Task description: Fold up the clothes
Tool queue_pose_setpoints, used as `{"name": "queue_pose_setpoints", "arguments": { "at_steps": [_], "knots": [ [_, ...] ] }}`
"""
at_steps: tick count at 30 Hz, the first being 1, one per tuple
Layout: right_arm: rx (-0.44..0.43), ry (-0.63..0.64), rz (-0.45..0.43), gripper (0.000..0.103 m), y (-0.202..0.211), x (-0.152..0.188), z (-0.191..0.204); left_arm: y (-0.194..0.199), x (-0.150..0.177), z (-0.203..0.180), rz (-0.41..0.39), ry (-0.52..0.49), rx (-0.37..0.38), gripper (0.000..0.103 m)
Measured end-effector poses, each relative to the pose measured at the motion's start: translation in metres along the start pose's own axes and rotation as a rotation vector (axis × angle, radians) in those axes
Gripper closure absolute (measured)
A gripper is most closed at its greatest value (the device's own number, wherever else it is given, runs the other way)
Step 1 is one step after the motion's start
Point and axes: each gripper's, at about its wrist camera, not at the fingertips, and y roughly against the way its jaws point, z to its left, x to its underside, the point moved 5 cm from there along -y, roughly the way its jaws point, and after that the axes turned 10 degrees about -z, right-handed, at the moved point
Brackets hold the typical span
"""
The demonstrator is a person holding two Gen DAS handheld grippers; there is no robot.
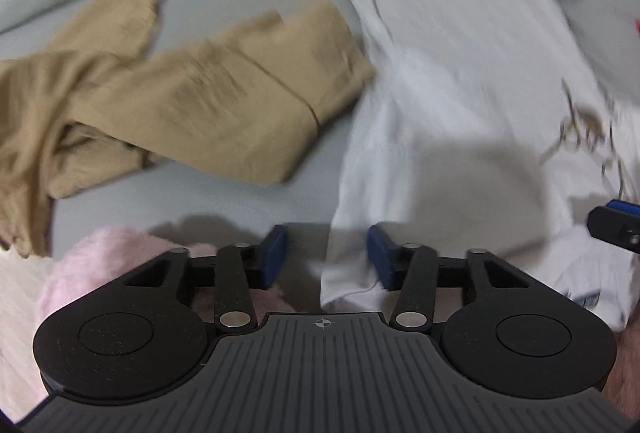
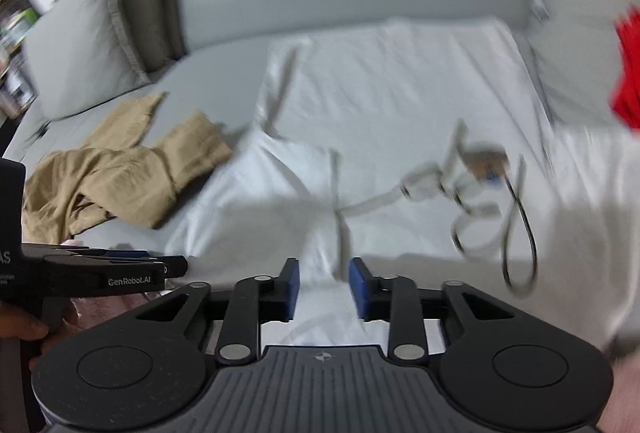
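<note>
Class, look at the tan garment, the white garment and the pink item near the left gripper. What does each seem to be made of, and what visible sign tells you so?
Tan garment: probably thin woven cloth, matte, with fine crinkles and a stitched hem.
White garment: likely smooth cotton-type fabric, matte, creasing softly; blur hides the weave.
Pink item: seemingly fleecy or knitted, with a fuzzy, soft-edged surface.

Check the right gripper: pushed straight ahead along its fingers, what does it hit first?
Most likely the white garment spread on the bed: the right gripper, jaws open, points across its near edge and raised seam. The tangled drawstring lies off to the right. Blur makes depth uncertain.
</note>
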Motion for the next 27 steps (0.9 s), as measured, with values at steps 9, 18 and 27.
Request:
{"name": "queue_pose_setpoints", "arguments": {
  "at_steps": [9, 18, 27],
  "knots": [
    [-0.002, 0.253, 0.116, 0.083, -0.051, 0.024, 0.017, -0.022, 0.019, -0.021, 0.215, -0.158, 0.015, 0.072],
    [0.029, 0.157, 0.16, 0.082, -0.001, 0.027, -0.02, 0.014, 0.013, -0.015, 0.147, -0.1, 0.057, 0.072],
    [0.013, 0.097, 0.026, 0.081, -0.025, -0.024, -0.024, -0.003, -0.025, -0.016, 0.042, -0.057, 0.066, 0.071]
  ]
}}
